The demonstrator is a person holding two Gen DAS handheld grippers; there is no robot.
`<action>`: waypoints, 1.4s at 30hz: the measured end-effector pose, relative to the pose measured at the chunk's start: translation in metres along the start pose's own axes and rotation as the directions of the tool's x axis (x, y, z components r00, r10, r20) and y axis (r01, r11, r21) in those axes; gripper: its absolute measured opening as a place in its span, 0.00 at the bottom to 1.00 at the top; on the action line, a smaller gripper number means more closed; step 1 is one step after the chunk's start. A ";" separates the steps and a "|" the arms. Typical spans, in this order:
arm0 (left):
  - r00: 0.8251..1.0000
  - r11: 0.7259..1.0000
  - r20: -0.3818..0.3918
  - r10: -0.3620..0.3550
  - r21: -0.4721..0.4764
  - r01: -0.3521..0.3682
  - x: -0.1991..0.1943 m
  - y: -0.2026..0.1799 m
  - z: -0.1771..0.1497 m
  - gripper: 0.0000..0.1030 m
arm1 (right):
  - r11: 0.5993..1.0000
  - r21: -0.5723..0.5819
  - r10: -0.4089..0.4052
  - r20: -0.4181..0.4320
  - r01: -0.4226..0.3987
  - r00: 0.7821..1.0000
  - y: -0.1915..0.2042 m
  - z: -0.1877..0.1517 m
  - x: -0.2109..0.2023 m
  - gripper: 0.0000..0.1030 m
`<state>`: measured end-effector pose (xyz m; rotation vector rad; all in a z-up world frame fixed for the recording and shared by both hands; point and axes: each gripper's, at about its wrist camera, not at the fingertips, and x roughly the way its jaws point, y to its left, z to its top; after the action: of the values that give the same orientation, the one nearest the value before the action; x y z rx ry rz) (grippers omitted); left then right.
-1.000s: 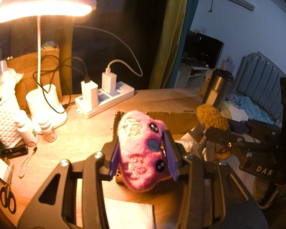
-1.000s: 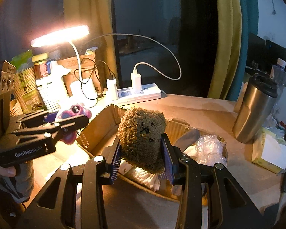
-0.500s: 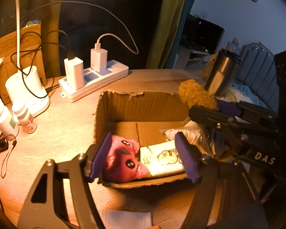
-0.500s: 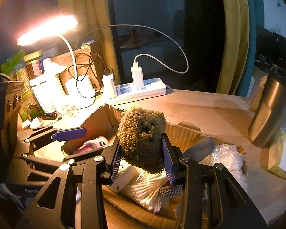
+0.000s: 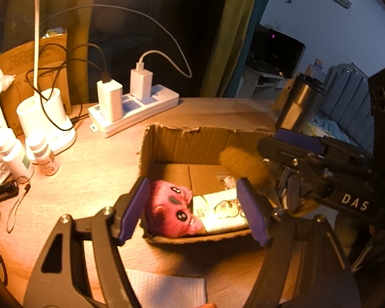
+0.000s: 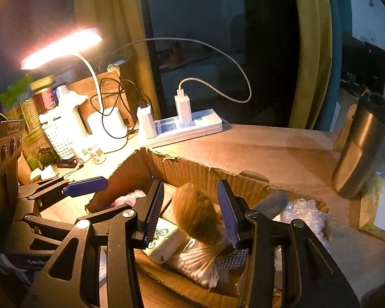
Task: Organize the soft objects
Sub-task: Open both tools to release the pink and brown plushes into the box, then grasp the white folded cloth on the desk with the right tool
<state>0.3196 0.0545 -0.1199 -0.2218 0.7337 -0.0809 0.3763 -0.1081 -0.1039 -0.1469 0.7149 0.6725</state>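
left tool [image 5: 192, 205]: spread wide, empty, pink plush [image 5: 173, 214] below it in cardboard box [image 5: 192, 143] | right tool [image 6: 192, 213]: parted, brown plush [image 6: 197, 213] loose between pads, blurred | tip: lift both tools straight up clear of the box walls

Corrugated cardboard box [image 5: 166, 143] with rough torn edges; fuzzy pink plush [image 5: 173, 206]; shaggy brown plush [image 6: 197, 214]; brushed metal tumbler [image 6: 364, 148]; glossy white plastic power strip [image 5: 141, 113]; matt wooden table [image 5: 89, 169].

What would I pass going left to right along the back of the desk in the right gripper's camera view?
White basket → white lamp base → power strip → steel tumbler.
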 end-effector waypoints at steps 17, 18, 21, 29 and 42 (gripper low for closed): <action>0.998 1.000 0.062 0.013 -0.002 -0.013 -0.049 -0.002 -0.010 0.70 | 0.999 -0.018 -0.028 0.029 0.029 0.999 0.023 -0.009 -0.040 0.45; 0.998 1.000 0.065 0.014 -0.002 -0.014 -0.052 -0.002 -0.011 0.70 | 0.999 -0.020 -0.030 0.029 0.031 0.999 0.025 -0.010 -0.042 0.45; 0.997 1.000 0.073 0.017 -0.006 -0.016 -0.061 0.001 -0.016 0.70 | 0.999 -0.024 -0.032 0.029 0.032 0.999 0.031 -0.013 -0.046 0.45; 0.997 0.999 0.076 0.032 -0.029 -0.030 -0.077 0.015 -0.035 0.70 | 0.999 -0.039 -0.021 0.016 0.022 1.000 0.053 -0.026 -0.050 0.45; 0.996 0.993 0.058 0.069 -0.096 -0.064 -0.091 0.052 -0.080 0.70 | 0.997 -0.073 0.006 -0.058 -0.010 0.998 0.098 -0.058 -0.032 0.45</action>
<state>0.1985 0.1053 -0.1299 -0.2885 0.6841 0.0240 0.2661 -0.0680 -0.1174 -0.2313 0.7469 0.7048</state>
